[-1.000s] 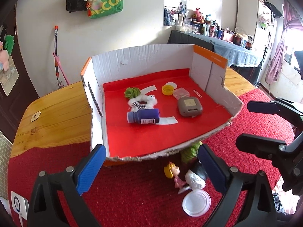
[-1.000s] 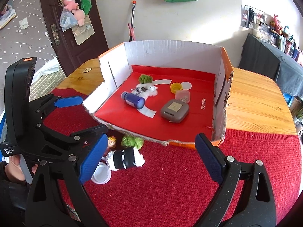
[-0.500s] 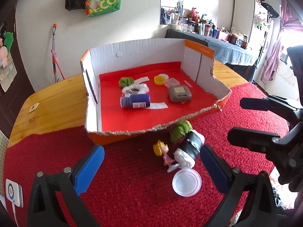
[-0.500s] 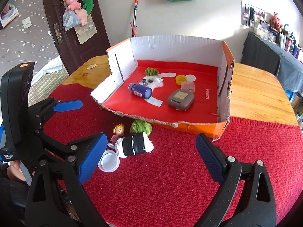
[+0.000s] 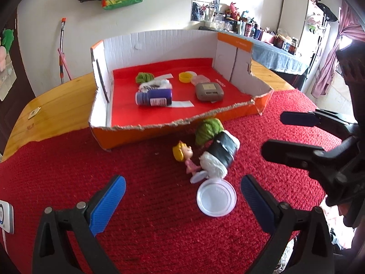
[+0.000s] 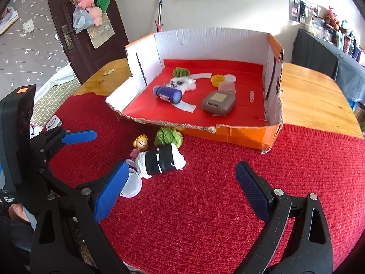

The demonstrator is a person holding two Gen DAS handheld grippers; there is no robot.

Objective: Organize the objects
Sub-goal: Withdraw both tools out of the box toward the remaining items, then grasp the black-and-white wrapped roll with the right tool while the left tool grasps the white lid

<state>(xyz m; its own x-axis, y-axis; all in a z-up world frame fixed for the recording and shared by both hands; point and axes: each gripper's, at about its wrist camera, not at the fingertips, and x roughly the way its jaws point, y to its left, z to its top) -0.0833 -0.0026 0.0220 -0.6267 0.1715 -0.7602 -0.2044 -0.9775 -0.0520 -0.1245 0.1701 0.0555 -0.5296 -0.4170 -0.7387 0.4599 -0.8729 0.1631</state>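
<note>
Red cloth covers the worktop in front of the box (image 5: 127, 134), where doll (image 5: 183, 157), roll (image 5: 220, 157), green tuft (image 5: 207, 129) and lid (image 5: 216, 198) crowd together. Both tongs, left (image 5: 182, 196) and right (image 6: 182, 182), hang released; closing on one piece likely knocks its neighbours.

Open red rug (image 6: 205, 205) is being left free in front of the cardboard box (image 5: 136, 134). The way to its torn low front edge is being blocked at the middle by a cluster lying just before it: a green plush (image 5: 207, 129), a black-and-white roll (image 5: 220, 156), a small doll (image 5: 183, 154) and a white lid (image 5: 216, 198). Passage is being left open right of the cluster, while the box's tall back and side walls are closing off the other approaches.
</note>
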